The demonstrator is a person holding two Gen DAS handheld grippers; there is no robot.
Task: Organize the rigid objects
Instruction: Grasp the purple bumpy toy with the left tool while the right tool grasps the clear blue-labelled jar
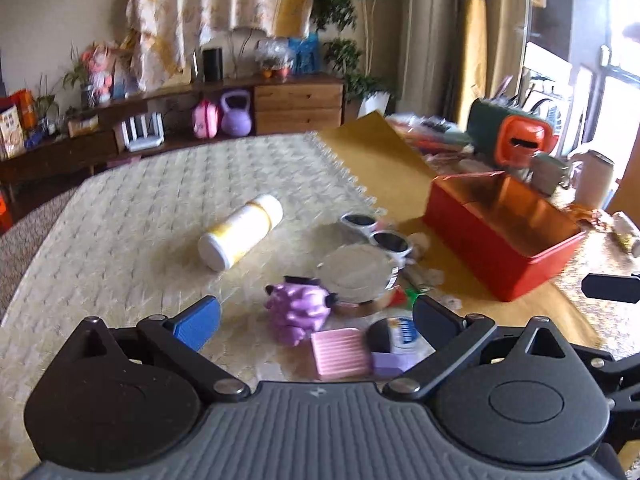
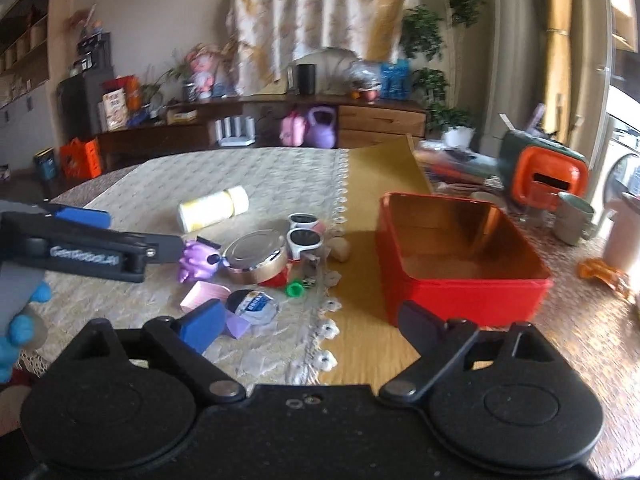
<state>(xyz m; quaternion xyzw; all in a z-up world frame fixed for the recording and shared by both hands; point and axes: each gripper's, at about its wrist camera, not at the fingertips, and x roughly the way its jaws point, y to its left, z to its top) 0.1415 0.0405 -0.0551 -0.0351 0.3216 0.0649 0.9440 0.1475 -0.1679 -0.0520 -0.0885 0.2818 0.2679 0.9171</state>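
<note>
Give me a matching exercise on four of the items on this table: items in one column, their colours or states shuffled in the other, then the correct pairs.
Items:
1. bottle
2. tin box
3. toy figure
4. sunglasses

Descriptions:
A. purple, close in front of the left hand-held gripper
B. white frame with dark lenses
C. red outside, open, nothing seen inside
D. white and yellow, lying on its side

Pairs: 1-D, 2-C, 3-A, 4-B
</note>
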